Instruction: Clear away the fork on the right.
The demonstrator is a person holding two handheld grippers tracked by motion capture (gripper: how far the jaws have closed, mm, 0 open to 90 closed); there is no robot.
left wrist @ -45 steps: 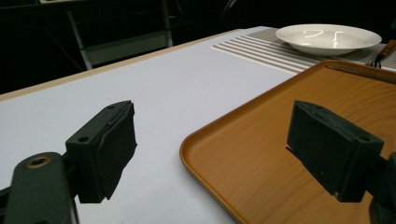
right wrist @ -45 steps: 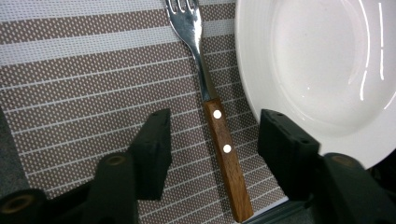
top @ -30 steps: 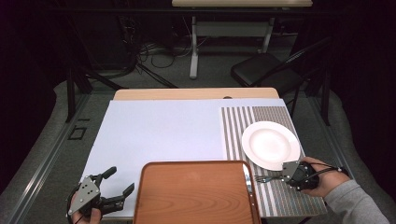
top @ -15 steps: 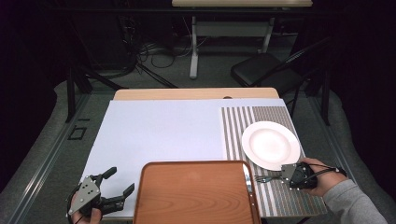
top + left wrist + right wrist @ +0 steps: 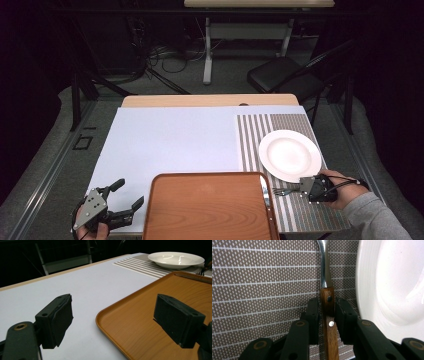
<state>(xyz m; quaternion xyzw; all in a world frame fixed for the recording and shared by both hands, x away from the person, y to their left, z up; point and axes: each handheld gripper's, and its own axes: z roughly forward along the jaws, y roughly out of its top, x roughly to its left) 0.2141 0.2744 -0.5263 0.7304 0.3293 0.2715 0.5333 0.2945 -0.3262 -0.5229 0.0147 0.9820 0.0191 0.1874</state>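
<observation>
A fork with a wooden handle lies on the striped placemat, just in front of the white plate. My right gripper straddles the handle and its jaws have just been closing on it. The right pad is against the wood, while a thin slit remains at the left pad. In the high view the right gripper lies low on the mat with the fork's tines poking out to its left. My left gripper rests open with nothing in it at the table's near left corner, beside the brown tray.
In the left gripper view the open left gripper frames the tray's rim, and the plate sits far off. A pale sheet covers the table. A dark chair stands beyond the far edge.
The right gripper's jaws have drawn in around the fork handle, with the hand nearly still. The left gripper has not moved.
</observation>
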